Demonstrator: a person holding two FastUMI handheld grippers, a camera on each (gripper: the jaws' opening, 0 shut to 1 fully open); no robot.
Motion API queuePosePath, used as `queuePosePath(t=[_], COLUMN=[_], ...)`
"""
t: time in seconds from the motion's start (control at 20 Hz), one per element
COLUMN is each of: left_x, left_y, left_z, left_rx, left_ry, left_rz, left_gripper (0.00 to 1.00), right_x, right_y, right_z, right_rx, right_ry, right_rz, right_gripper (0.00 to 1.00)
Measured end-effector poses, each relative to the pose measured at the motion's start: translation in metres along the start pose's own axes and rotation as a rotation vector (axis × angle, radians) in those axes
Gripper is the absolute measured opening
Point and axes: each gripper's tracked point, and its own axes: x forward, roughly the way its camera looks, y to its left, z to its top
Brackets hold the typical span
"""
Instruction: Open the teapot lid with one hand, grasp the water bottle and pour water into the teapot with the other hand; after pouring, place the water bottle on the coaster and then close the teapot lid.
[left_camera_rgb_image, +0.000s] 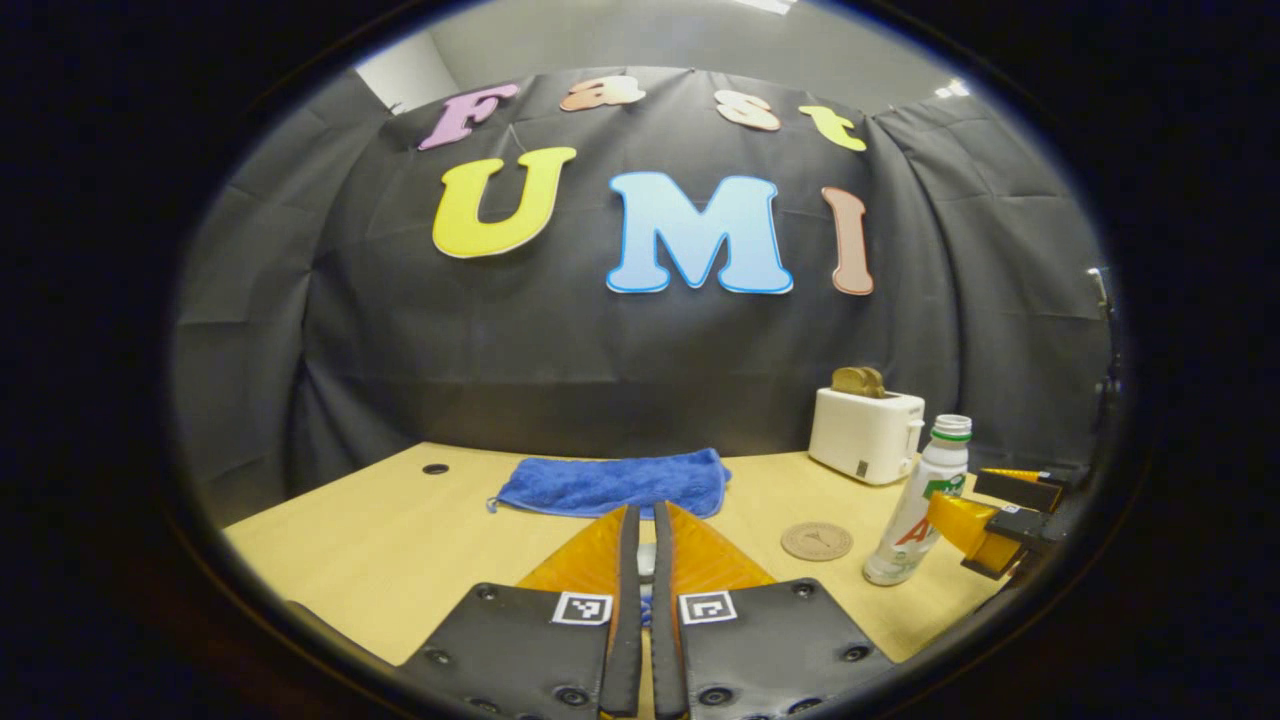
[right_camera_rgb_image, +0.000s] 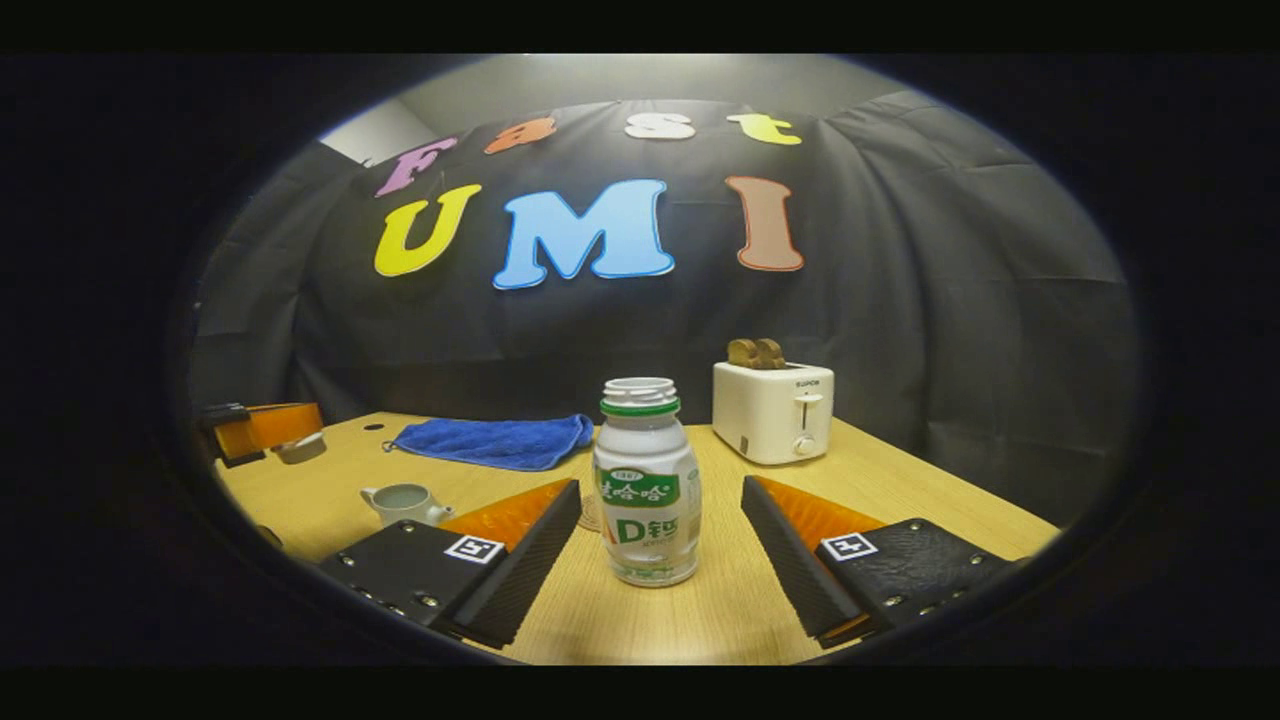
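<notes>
White, capless water bottle (right_camera_rgb_image: 646, 480) stands upright between parted right gripper (right_camera_rgb_image: 660, 520) fingers.

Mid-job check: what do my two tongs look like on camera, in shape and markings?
The left tongs and the right tongs are built alike: two wedge-shaped fingers that taper toward the tip. Each finger's base carries a dark textured plate fixed with round screws and a square black-and-white marker.

Left gripper (left_camera_rgb_image: 645, 560): blk screwed plates w/ square markers.
</notes>
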Motion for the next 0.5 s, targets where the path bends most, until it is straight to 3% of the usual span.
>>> queuePosePath(t=[0.05, 0.1, 0.3, 0.45, 0.5], left_x=[-0.004, -0.007, -0.017, -0.021, -0.022], left_y=[0.001, 0.002, 0.004, 0.004, 0.004], left_z=[0.000, 0.000, -0.003, -0.004, -0.003], left_rx=[0.000, 0.000, 0.004, 0.001, -0.001], left_ry=[0.002, 0.003, 0.010, 0.009, 0.008], left_rz=[0.000, 0.001, 0.002, 0.000, 0.000], left_gripper=[0.10, 0.14, 0.11, 0.14, 0.11], right_x=[0.003, 0.006, 0.018, 0.025, 0.027], right_y=[0.000, 0.001, 0.003, 0.004, 0.004], right_z=[-0.001, -0.002, -0.011, -0.021, -0.024], right_rx=[-0.004, -0.008, -0.009, -0.004, -0.004], right_ry=[0.004, 0.009, 0.039, 0.070, 0.080], right_rz=[0.003, 0.007, 0.021, 0.026, 0.028], right_gripper=[0.99, 0.99, 0.99, 0.99, 0.84])
